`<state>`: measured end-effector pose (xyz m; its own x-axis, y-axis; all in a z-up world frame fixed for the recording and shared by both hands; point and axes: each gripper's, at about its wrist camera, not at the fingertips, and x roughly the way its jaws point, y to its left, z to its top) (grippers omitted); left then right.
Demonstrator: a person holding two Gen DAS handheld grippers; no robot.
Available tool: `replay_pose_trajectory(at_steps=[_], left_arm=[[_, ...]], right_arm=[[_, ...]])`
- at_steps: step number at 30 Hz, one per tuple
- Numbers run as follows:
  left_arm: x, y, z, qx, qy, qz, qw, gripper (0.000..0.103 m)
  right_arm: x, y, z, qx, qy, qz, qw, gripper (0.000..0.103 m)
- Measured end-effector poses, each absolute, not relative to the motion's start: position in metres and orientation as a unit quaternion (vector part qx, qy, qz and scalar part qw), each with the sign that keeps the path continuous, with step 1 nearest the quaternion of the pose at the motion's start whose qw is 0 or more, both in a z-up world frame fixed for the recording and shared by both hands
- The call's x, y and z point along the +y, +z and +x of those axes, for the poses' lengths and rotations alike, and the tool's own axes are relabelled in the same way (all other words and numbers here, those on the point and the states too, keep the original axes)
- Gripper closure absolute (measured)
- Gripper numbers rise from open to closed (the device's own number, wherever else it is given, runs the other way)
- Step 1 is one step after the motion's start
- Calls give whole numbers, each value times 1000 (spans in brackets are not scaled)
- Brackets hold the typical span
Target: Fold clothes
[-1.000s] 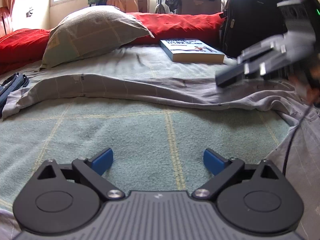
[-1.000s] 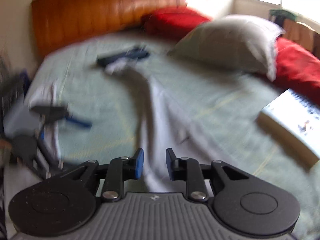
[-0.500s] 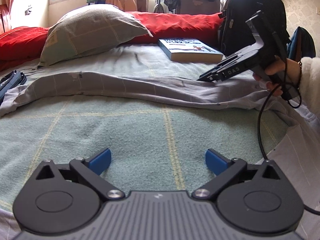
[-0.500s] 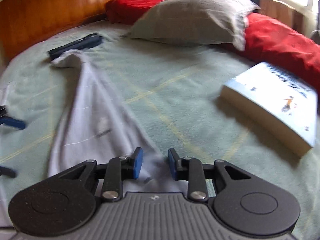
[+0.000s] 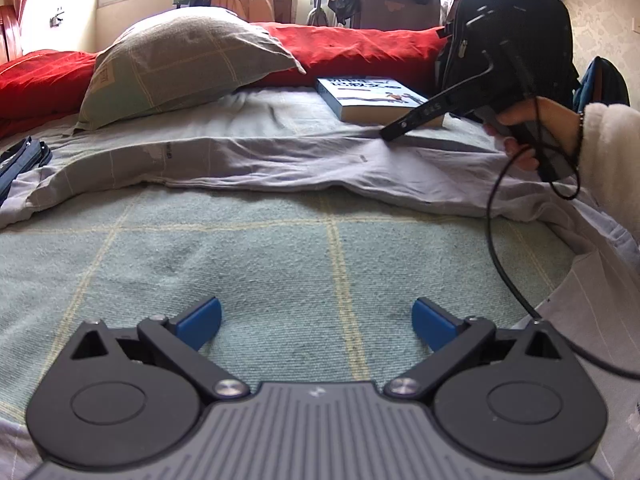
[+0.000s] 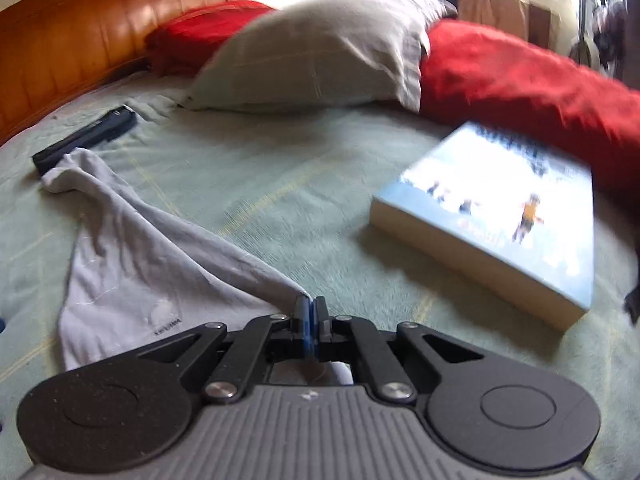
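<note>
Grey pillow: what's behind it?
Behind the grey pillow lies a red blanket running along the bed's far edge, visible on both sides; the stretch directly behind the pillow is hidden.

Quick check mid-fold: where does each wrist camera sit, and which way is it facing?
Left wrist: on the open left gripper, low over the bedspread, facing the window; shows the right hand.
Right wrist: on the right gripper, shut on the grey garment, facing the headboard.
Shared: garment, pillow, book.
</note>
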<state>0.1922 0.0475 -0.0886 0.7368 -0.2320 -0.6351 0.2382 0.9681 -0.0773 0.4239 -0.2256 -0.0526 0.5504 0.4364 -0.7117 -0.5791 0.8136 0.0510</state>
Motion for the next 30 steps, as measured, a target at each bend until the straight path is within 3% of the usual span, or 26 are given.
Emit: replay_pose_trajectory(at_steps=[3, 8, 11, 15, 20, 30], left_arm=[[48, -88, 192, 341, -126, 3, 932, 2], [50, -86, 193, 342, -128, -4, 931, 2], [50, -82, 191, 337, -124, -6, 933, 2], [43, -72, 186, 326, -132, -2, 936, 2], [28, -59, 179, 315, -153, 14, 937, 2], [5, -55, 170, 321, -169, 47, 931, 2]], right_arm=[[-230, -56, 424, 377, 277, -84, 880, 91], [-261, -24, 399, 368, 259, -102, 887, 66], [-295, -12, 376, 369, 239, -119, 890, 58], [-352, -14, 348, 384, 185, -127, 896, 57], [-412, -20, 328, 384, 149, -44, 910, 57], [-419, -36, 330, 379, 156, -77, 909, 57]])
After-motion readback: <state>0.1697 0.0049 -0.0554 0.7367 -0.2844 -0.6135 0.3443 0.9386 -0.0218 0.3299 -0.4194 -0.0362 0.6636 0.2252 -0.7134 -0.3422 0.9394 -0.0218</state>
